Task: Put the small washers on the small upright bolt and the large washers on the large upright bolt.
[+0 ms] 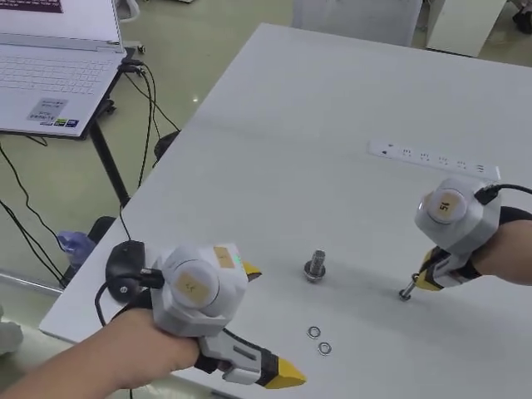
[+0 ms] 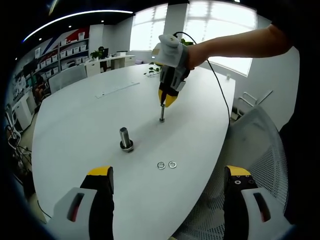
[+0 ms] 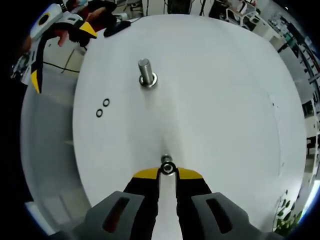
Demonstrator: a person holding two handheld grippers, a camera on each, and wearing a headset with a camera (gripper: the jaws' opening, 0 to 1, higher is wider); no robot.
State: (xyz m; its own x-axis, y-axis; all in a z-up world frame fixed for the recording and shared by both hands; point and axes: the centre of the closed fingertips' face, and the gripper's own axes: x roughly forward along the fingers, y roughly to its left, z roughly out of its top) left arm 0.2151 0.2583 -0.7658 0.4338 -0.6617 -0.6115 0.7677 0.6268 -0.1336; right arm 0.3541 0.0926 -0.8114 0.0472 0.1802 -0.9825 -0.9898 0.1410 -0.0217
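Note:
The large upright bolt (image 1: 315, 264) (image 2: 125, 137) (image 3: 145, 71) stands mid-table with a ring at its base. The thin small bolt (image 1: 406, 291) (image 2: 162, 112) stands to its right. My right gripper (image 1: 426, 281) (image 3: 167, 174) (image 2: 166, 100) is at that bolt's top, its jaws almost together on what looks like a small washer (image 3: 167, 167) around the tip. Two loose washers (image 1: 313, 332) (image 1: 325, 348) (image 2: 161, 165) (image 3: 105, 102) lie flat near the front edge. Just left of them my left gripper (image 1: 270, 324) (image 2: 168, 175) hovers open and holds nothing.
A white power strip (image 1: 432, 158) lies at the far right of the white table (image 1: 274, 150). A laptop (image 1: 50, 75) sits on a stand off the table's left, with cables below. A mesh chair (image 2: 255, 135) stands beyond the table's near edge.

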